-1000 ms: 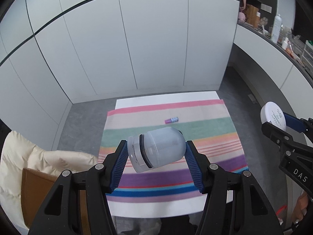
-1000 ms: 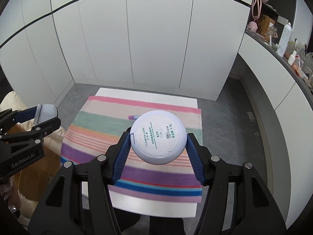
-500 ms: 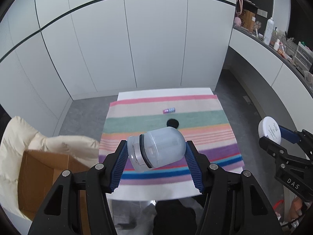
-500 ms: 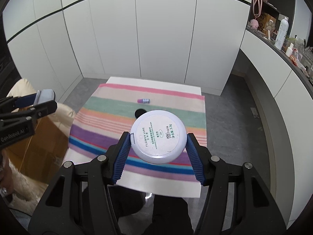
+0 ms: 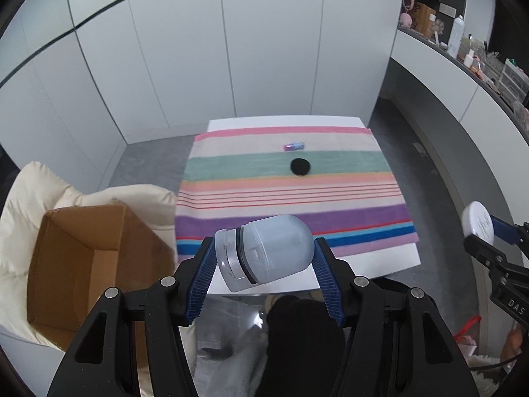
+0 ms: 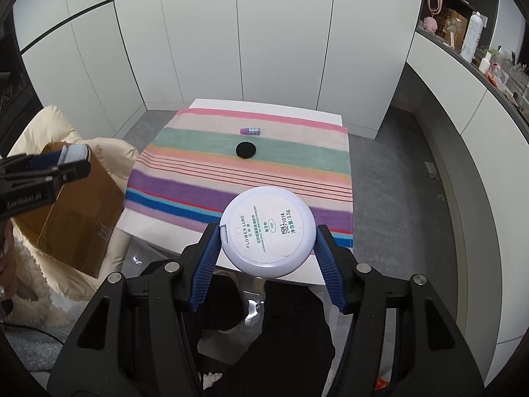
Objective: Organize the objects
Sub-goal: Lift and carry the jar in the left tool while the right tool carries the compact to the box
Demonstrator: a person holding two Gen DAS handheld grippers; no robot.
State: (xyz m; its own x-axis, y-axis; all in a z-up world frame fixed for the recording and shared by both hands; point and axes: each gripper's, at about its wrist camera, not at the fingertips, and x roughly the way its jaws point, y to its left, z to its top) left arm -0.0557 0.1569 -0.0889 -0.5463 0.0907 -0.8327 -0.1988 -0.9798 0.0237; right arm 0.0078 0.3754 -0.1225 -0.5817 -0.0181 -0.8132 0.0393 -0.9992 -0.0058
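Note:
My left gripper (image 5: 264,264) is shut on a pale blue capped bottle (image 5: 264,251), held on its side above the table's near edge. My right gripper (image 6: 267,238) is shut on a round white compact (image 6: 267,228), label facing me; it also shows in the left wrist view (image 5: 477,223). An open cardboard box (image 5: 89,258) sits at the left of the table on a cream cushion (image 5: 29,192). A small purple tube (image 5: 293,146) and a black round disc (image 5: 300,166) lie on the striped cloth (image 5: 291,198).
The table (image 5: 284,120) stands before white cupboard doors. A counter with bottles (image 5: 458,36) runs along the right. The person's dark clothing (image 6: 274,324) is below the grippers. The box also shows in the right wrist view (image 6: 76,211).
Both grippers have pulled back and up from the table with their objects. The cardboard box has come into view at the left.

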